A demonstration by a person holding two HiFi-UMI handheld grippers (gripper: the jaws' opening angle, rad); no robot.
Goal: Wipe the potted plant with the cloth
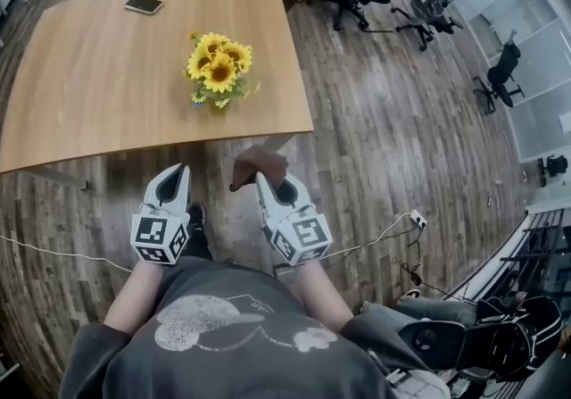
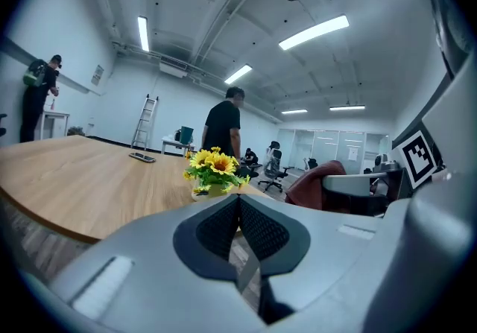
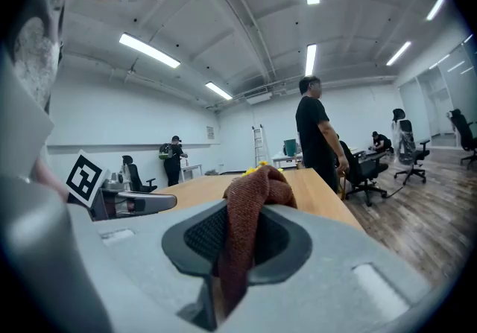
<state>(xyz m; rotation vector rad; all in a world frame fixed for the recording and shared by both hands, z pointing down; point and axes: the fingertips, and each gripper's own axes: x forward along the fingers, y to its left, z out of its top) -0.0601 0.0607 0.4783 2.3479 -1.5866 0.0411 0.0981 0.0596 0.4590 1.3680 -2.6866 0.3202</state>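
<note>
Holding the brown woolly cloth (image 3: 250, 201) tight, the right tongs (image 1: 268, 181) have both jaws clamped on it. The cloth pokes up past the tips and hangs down between them. The left tongs (image 2: 238, 199) are pressed together with nothing between them. Both tongs sit side by side, close to the person's body. They are over the dark wooden floor (image 1: 384, 120) and not over the desk.

The little pot of yellow sunflowers with green leaves (image 1: 219, 67) stands on the big light wooden desk (image 1: 80, 94). It is in front of both tongs and well apart from them, a bit past the near edge of the desk. A flat dark phone (image 1: 143, 4) lies far beyond the flowers, on the far part of the desk.

The cloth is already in the right tongs, so that part of the job looks done. The wiping does not seem to have started, because the cloth is nowhere near the flowers. What is left is to bring the cloth forward to the plant. Then the petals and leaves need a gentle rub. The empty left tongs could help keep the pot from tipping.
</note>
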